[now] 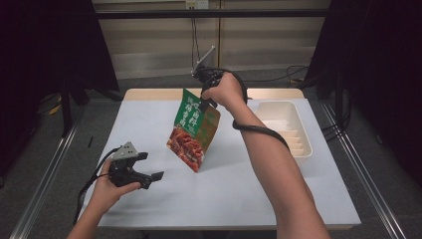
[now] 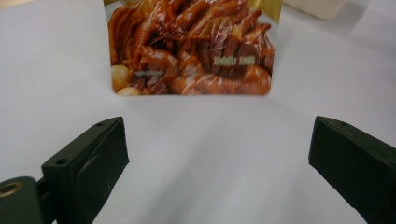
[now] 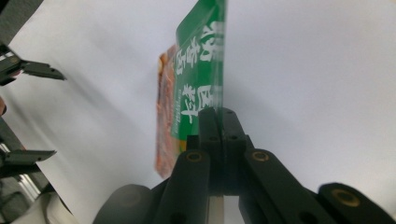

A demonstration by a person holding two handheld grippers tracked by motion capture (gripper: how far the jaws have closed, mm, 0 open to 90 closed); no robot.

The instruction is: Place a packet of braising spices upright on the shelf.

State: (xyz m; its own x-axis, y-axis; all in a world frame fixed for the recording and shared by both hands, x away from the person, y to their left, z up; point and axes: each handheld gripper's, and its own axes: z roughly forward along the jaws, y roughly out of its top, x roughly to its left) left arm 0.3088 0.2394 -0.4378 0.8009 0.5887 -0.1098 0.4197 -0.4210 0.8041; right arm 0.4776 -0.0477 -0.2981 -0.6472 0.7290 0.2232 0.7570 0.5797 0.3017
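Fingers (image 2: 93, 158) of the left gripper (image 1: 144, 167) stand wide apart with nothing between them. That gripper sits low over the near-left part of the white tabletop (image 1: 149, 114), held in the person's left hand (image 1: 107, 191), with a grey three-cornered plate on top and a cable trailing back toward the table's near edge. In the left gripper view the two black fingers frame bare tabletop, and the lower edge of the pouch (image 2: 191, 46) hangs just beyond them, showing glossy reddish-brown food on its printed front.

Toward the middle, the pouch (image 1: 194, 130) hangs in the air above the tabletop, tilted, its green top with pale lettering uppermost and its red food picture below; its lowest corner points down at the tabletop, and I cannot tell whether it touches. It is well apart from the left gripper.

Further right and higher, the right gripper (image 1: 208, 97) has its fingers (image 3: 219, 126) pressed together on the pouch's green top edge (image 3: 198, 79); the right gripper view shows them clamped flat on that thin edge, the pouch seen edge-on beyond. The right hand (image 1: 224, 92) holds this gripper raised, forearm reaching in from the lower right.

At the far right of the tabletop lies a white tray (image 1: 303, 134).
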